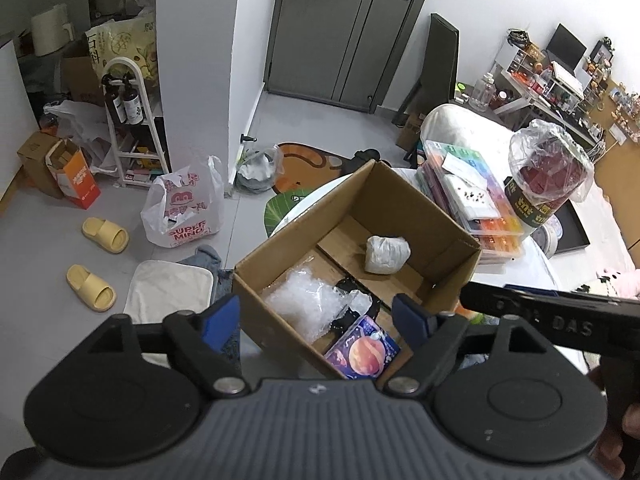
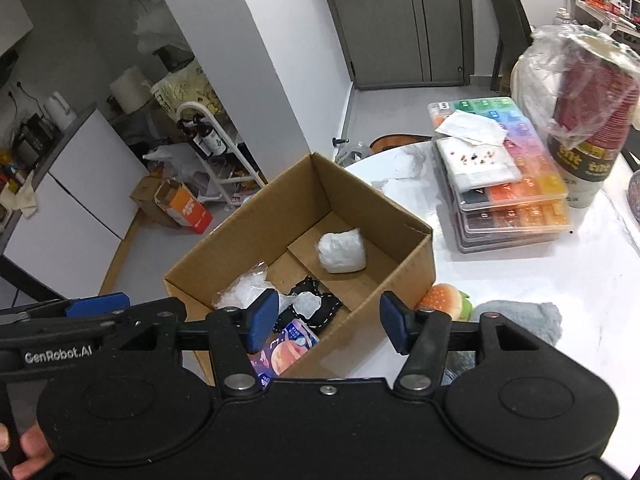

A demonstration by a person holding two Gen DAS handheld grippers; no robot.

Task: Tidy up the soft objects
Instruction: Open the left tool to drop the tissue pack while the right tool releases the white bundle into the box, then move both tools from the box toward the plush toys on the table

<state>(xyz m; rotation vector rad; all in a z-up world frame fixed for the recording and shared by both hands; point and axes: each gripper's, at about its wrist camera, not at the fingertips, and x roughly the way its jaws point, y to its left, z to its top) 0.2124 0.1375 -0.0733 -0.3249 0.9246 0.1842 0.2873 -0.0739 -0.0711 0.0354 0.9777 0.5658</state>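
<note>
left gripper [image 1: 316, 320]: dark grey ribbed body, 2 round black discs, black arms, silver screws, blue pads on the fingers [image 1: 220, 318] | right gripper [image 2: 328, 322]: all black body, 2 round discs, silver screws, blue pads, white words "GenRobot.AI" on a black side bar

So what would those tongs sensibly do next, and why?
Probably swing the right tongs over to the burger-shaped soft toy beside the cardboard box and close on it. Both tongs look open and empty, and that toy and the grey fluffy piece sit outside the box.
</note>
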